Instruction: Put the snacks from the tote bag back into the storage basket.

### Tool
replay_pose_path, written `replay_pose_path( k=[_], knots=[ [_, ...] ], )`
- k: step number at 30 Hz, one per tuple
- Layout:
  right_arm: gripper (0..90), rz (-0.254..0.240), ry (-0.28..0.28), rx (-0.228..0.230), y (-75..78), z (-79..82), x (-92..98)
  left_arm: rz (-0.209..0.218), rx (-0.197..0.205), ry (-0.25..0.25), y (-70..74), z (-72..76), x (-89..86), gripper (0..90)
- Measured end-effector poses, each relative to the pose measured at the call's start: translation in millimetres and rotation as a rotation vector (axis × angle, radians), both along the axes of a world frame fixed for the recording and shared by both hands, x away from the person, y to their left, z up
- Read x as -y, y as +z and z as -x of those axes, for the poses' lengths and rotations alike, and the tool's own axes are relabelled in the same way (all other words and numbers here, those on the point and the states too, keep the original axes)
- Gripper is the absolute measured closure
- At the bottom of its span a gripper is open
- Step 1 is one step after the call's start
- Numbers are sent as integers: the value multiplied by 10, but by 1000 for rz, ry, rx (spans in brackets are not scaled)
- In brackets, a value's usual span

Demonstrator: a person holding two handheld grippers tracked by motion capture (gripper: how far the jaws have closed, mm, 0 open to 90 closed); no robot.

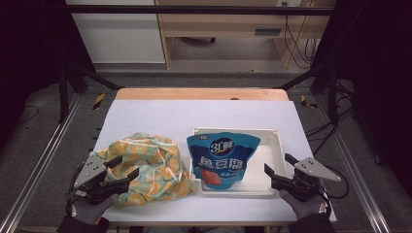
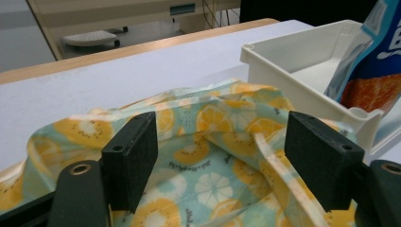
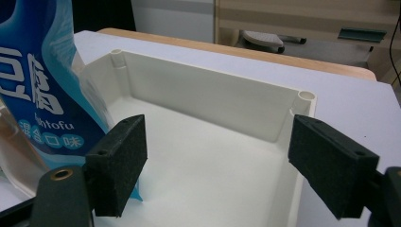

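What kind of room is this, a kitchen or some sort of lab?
Likely a lab or recording station, not a kitchen. A white-covered table sits inside a metal frame, a person holds a claw in each hand, and loose cables run under desks behind.

We see a snack pouch (image 1: 222, 159) lying in the tray's (image 1: 275, 160) left half, and a cloth bag (image 1: 148, 167) just left of the tray.

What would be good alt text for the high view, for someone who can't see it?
On a white table, a blue snack pouch lies in a shallow white tray, with a crumpled yellow-and-green fruit-print cloth to its left. A person's left tool is open at the cloth, the right tool open at the tray's right side.
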State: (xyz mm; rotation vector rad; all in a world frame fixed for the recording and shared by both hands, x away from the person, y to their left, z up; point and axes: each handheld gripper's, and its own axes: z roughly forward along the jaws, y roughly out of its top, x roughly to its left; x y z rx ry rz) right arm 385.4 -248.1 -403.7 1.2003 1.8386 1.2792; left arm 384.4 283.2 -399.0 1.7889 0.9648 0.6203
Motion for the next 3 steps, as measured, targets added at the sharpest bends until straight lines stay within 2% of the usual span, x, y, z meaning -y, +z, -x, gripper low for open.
replay_pose_path(
  k=[3],
  knots=[
    [217, 3, -5, -3, -8, 1, -8, 3, -8, 14, -39, -4, -37, 266]
  ],
)
